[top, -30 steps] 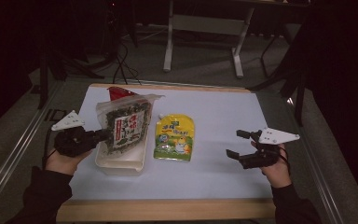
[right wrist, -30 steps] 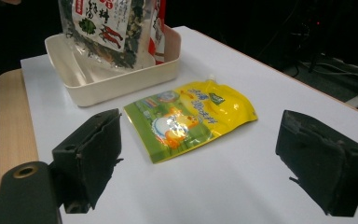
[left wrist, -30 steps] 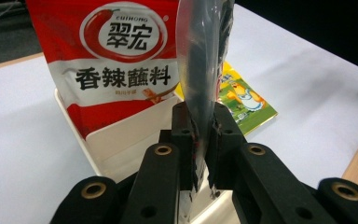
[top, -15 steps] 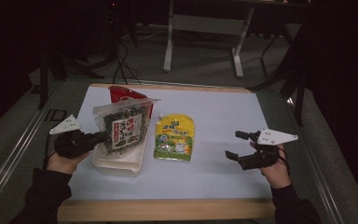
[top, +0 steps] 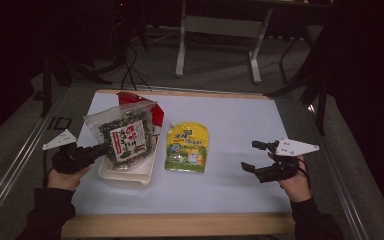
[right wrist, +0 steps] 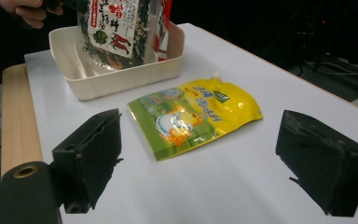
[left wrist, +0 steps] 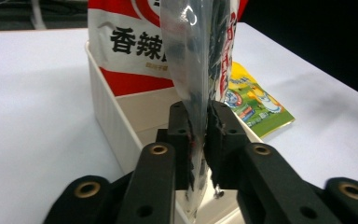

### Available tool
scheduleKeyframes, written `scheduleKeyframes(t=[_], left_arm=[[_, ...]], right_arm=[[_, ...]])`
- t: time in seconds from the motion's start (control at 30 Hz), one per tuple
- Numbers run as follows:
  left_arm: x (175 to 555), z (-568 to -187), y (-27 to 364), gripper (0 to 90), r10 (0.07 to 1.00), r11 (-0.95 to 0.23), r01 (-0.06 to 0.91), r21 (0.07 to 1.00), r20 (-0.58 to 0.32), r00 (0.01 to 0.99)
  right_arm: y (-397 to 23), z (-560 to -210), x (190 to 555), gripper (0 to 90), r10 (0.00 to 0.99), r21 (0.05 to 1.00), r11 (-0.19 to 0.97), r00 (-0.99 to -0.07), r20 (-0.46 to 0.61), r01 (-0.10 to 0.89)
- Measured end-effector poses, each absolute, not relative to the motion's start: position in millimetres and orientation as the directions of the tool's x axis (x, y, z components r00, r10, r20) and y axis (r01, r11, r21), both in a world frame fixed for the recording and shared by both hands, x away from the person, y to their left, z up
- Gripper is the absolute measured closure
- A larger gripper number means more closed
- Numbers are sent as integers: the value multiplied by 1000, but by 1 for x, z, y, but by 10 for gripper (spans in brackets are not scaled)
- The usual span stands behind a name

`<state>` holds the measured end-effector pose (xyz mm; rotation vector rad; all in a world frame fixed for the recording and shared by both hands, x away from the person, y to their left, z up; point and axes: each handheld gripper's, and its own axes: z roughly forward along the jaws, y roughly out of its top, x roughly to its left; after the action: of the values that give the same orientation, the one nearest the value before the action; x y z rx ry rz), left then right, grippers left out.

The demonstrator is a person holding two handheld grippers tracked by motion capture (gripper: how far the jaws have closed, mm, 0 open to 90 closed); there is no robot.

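My left gripper [top: 102,149] holds a clear bag of dark seaweed snack [top: 125,137] upright by its left edge, with the bag's bottom down in the white tray [top: 125,178]. In the left gripper view the bag's edge [left wrist: 196,56] sits between the two pads [left wrist: 186,128], which still touch it; the jaws have just been opening a little. A red and white snack bag [top: 154,114] stands at the tray's far end. My right gripper [top: 252,156] hovers open and empty at the right, its jaws [right wrist: 205,154] framing a yellow-green spout pouch [right wrist: 196,114] lying flat.
The yellow pouch [top: 187,147] lies just right of the tray on the pale blue tabletop [top: 230,120]. A wooden strip [top: 180,225] runs along the near edge. Table legs and cables stand on the dark floor beyond.
My left gripper has come down and toward the near edge with the seaweed bag, lowering it into the tray. The right gripper has stayed put.
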<state>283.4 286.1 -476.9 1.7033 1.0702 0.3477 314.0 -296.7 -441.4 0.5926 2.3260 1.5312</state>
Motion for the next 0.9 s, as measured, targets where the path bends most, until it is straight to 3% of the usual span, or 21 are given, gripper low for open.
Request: scheduleKeyframes(t=[0.53,0.9], left_arm=[[257,-463,274,396,815,-86,424,901,-182,551],[232,-455,268,296,827,-85,388,918,-152,541]], right_arm=[[-297,-441,316,123,508,905,384,-860,-40,184],[-296,-442,316,135,522,894,392,-853,-23,215]])
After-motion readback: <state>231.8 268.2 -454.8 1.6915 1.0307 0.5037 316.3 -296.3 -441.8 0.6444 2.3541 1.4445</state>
